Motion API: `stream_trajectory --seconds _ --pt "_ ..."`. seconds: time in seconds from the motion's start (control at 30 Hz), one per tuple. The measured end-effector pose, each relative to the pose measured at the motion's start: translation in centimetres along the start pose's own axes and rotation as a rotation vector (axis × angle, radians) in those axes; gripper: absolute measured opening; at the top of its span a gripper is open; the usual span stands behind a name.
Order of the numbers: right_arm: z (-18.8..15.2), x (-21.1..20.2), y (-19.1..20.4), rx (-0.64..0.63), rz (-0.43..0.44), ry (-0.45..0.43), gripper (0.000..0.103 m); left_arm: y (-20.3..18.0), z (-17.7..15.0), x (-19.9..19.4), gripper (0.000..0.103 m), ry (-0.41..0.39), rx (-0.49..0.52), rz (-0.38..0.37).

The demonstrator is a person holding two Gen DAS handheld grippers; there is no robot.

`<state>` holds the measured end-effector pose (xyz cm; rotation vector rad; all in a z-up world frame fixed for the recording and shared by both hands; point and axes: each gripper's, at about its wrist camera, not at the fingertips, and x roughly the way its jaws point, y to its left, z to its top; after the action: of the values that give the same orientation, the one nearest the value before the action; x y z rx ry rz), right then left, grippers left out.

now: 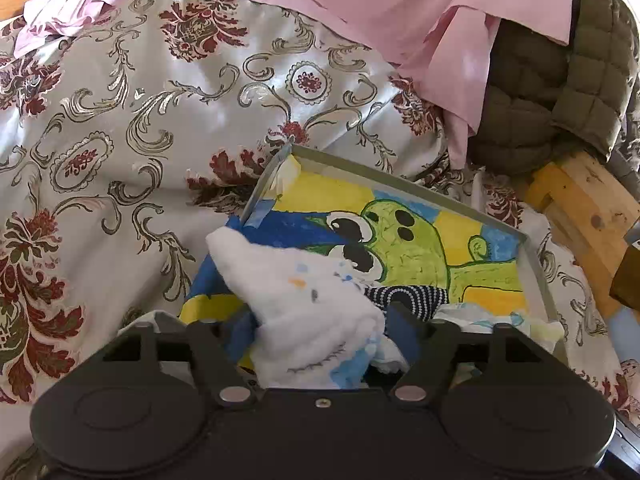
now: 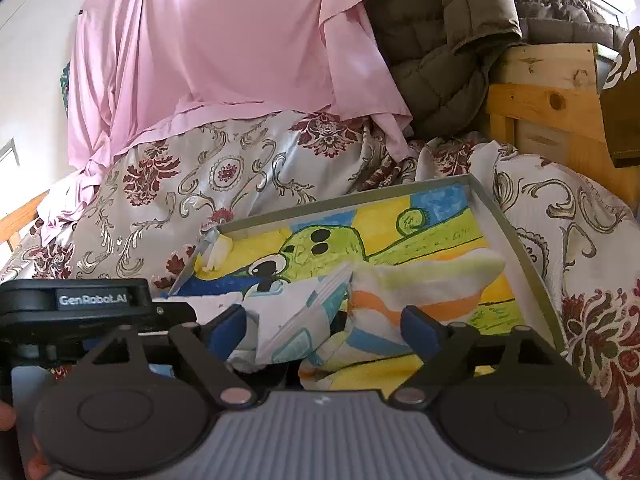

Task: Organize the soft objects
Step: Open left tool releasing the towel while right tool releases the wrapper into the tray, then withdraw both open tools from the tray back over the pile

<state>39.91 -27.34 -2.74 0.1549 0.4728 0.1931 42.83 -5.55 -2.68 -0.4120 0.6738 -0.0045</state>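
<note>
While both tongs stand wide apart over the shallow grey tray (image 1: 532, 256) with its green cartoon drawing, neither grips anything. Between the left tongs (image 1: 324, 324) lies a fluffy white sock (image 1: 304, 300), loose, with a dark dotted sock (image 1: 404, 296) just beyond. Between the right tongs (image 2: 324, 328) lie a white-and-blue sock (image 2: 296, 320) and an orange-striped sock (image 2: 404, 296), untouched by the blue pads (image 2: 420, 332).

Two black handheld grippers

The left gripper (image 1: 324, 324) and right gripper (image 2: 324, 328) carry blue-padded fingers, round black discs and silver pivot screws; the right has a ribbed grey housing.
</note>
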Motion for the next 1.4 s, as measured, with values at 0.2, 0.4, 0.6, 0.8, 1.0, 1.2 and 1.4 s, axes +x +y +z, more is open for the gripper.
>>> stream_trajectory --seconds 0.2,0.4,0.6,0.8,1.0,1.2,1.4 --pt "0.5 -1.3 0.8 -0.05 -0.033 -0.029 0.093 0.4 0.1 -1.6 0.09 -0.05 -0.022 -0.028" --pt "1.9 -4.8 1.2 -0.051 -0.035 -0.087 0.1 -0.2 0.6 -5.3 0.096 -0.13 -0.003 -0.052" --pt "3.0 -9.6 1.6 -0.029 -0.044 -0.155 0.103 -0.8 0.8 -10.6 0.101 -0.201 0.026 -0.075" --pt "2.1 -13.5 2.0 -0.027 -0.047 -0.189 0.103 -0.8 -1.2 -16.3 0.102 -0.282 0.103 -0.065" --pt "-0.7 -17.7 2.6 -0.023 -0.046 -0.204 0.103 -0.2 -4.0 -21.2 0.102 -0.338 0.179 -0.041" --pt "-2.7 -20.6 4.0 -0.057 -0.052 -0.203 0.103 1.3 -7.0 -24.6 0.102 -0.344 0.217 -0.017" --pt "-4.9 -23.3 5.4 -0.067 -0.049 -0.223 0.103 3.7 -9.7 -26.5 0.102 -0.32 0.22 0.012"
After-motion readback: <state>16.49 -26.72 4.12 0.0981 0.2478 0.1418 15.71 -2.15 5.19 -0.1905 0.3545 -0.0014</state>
